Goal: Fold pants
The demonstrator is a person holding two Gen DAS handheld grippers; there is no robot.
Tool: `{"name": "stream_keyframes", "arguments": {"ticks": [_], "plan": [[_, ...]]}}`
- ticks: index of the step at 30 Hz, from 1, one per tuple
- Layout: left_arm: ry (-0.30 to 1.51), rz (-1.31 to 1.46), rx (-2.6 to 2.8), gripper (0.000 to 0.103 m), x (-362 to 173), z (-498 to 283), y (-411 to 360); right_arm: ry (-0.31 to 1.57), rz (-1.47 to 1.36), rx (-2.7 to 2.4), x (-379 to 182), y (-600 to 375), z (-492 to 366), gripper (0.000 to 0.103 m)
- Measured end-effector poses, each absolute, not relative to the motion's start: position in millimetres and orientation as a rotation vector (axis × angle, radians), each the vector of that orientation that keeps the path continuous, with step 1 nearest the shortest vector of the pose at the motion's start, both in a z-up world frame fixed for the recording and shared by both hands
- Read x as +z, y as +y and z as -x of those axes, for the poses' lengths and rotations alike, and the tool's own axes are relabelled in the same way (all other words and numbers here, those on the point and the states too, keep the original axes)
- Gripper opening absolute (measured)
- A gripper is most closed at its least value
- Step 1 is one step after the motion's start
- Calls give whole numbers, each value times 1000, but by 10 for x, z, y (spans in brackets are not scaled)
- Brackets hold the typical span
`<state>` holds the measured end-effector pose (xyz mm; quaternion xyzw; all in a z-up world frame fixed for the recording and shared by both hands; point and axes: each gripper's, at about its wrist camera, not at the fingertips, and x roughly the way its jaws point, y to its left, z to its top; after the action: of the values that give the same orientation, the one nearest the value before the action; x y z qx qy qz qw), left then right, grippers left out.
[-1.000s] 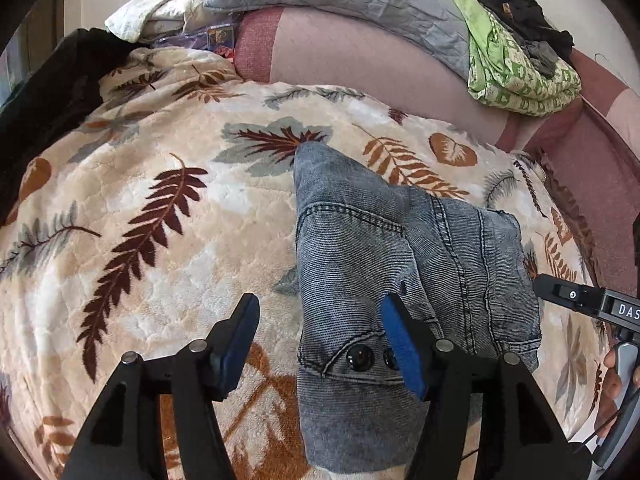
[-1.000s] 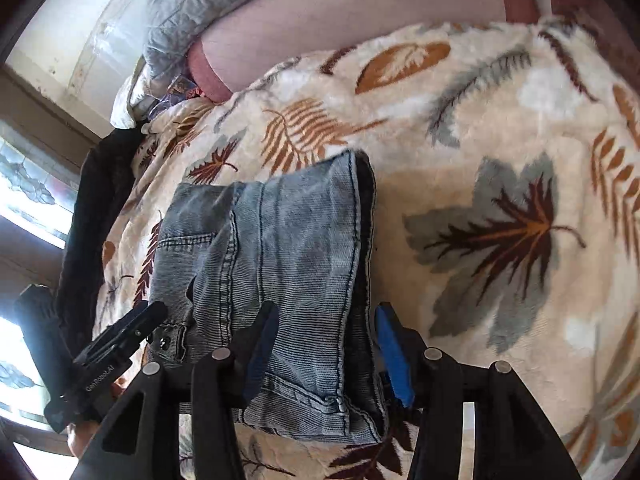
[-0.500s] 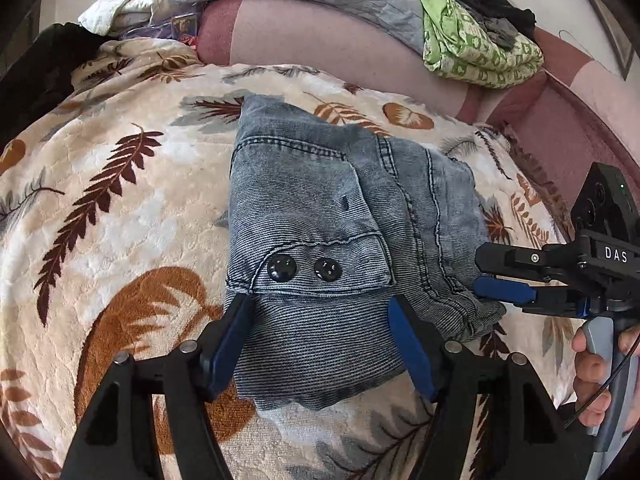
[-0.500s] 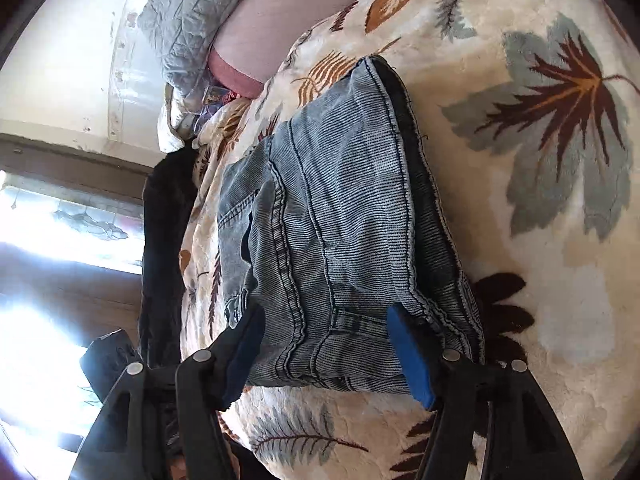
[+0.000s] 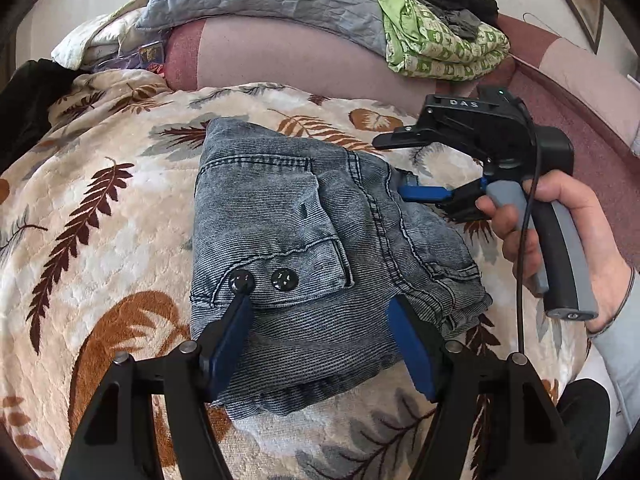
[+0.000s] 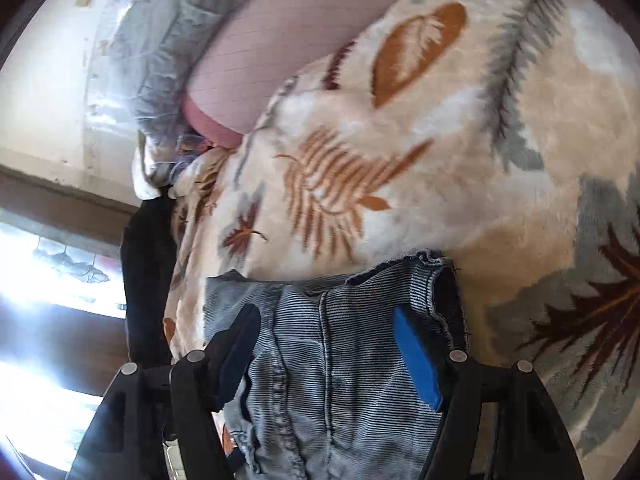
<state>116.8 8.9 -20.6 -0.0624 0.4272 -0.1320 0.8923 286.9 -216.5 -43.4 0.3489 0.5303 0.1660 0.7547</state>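
While the folded pants point(image 5: 320, 264) lie on the leaf-print blanket point(image 5: 100, 240) of the bed, long axis running away from the camera, the left gripper point(image 5: 320, 340) straddles their near hem, jaws spread, pinching nothing. The right gripper point(image 5: 416, 164), previously nearer, now reaches their far right edge, jaws having just opened across the denim.

Bed covered by cream leaf-print blanket point(image 5: 120, 240). Folded grey denim pants point(image 5: 288, 264) lie mid-blanket. Pink bolster point(image 5: 288, 60) along far edge; green folded cloth point(image 5: 440, 48) at far right corner.
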Motion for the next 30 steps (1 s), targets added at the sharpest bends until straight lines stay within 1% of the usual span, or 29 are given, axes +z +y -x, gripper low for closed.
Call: {"name": "stream_keyframes", "arguments": {"ticks": [3,6,7,8,9,12,15,18,22,30], "plan": [[876,187,-249,71,-120,-1090,187,1082,-734,380,-185,-2266,-2583,72],[831,218,-206,72,62,-924,230,959,-592,366,220,-2291,-2099,73],[822,217,-186,75,117,-856,228,928,-536,357,314,-2282,-1914,74],[816,217,-162,80,165,-781,221,898,-484,338,392,-2259,-1703,81],[813,219,-137,82,201,-709,220,876,-427,318,447,-2261,-1463,88],[821,220,-61,83,271,-496,174,823,-313,274,505,-2242,-830,91],[832,171,-3,83,302,-275,75,802,-266,223,462,-2207,-363,95],[831,125,15,83,288,-88,-26,845,-252,198,314,-2200,-96,100],[837,89,18,83,276,98,-112,900,-167,173,151,-2127,58,100],[807,115,-9,84,454,247,-151,824,-42,155,433,-2025,166,100]]}}
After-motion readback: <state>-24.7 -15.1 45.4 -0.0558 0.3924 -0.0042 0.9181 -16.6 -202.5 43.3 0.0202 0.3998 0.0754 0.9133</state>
